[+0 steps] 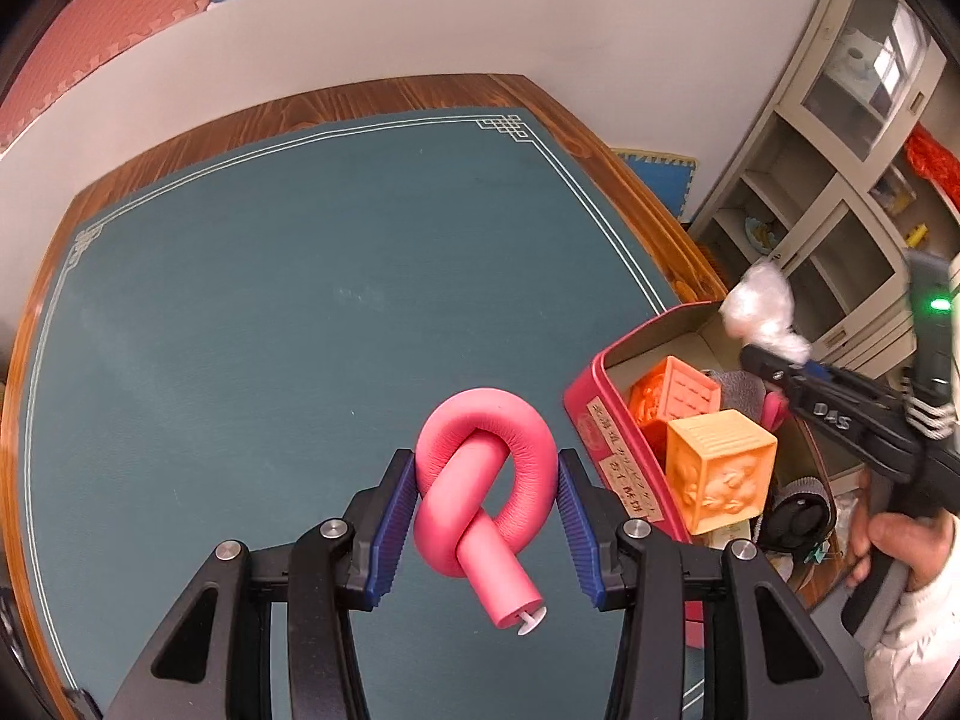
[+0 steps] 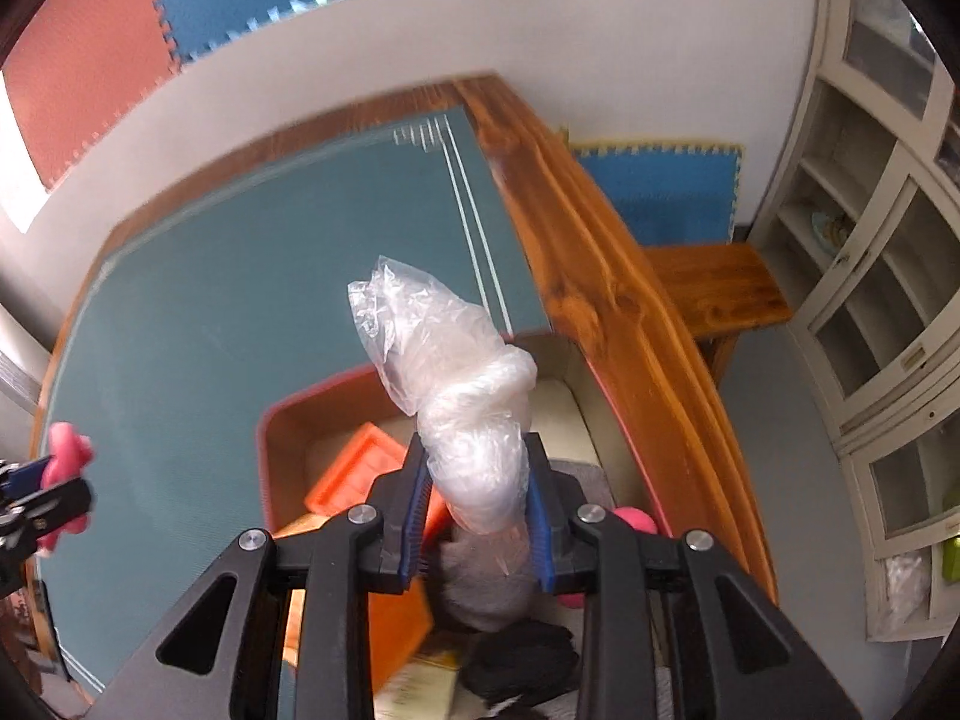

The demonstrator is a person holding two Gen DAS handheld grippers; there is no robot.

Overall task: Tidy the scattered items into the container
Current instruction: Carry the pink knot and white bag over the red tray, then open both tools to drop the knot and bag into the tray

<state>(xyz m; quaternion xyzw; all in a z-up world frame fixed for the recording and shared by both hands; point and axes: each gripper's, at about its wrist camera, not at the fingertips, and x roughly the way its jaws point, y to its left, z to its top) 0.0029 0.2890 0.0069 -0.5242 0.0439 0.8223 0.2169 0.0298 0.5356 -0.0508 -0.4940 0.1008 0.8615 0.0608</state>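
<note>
My left gripper (image 1: pixel 486 492) is shut on a pink foam tube tied in a knot (image 1: pixel 486 480), held above the green mat, left of the red container (image 1: pixel 591 420). My right gripper (image 2: pixel 477 498) is shut on a knotted clear plastic bag (image 2: pixel 456 372), held above the red container (image 2: pixel 282 420). The right gripper also shows in the left wrist view (image 1: pixel 762 360) with the bag (image 1: pixel 759 306) over the container. The container holds two orange cubes (image 1: pixel 720 468), a grey cloth (image 2: pixel 480 588) and black items. The pink knot and left gripper show at the left edge of the right wrist view (image 2: pixel 66 456).
The green mat (image 1: pixel 300 330) covers a wooden table (image 2: pixel 600 276). A wooden bench (image 2: pixel 714 288) and blue foam mat (image 2: pixel 660 192) lie beyond the table's right edge. White cabinets (image 1: pixel 840 180) stand at the right. Foam tiles hang on the wall (image 1: pixel 120 18).
</note>
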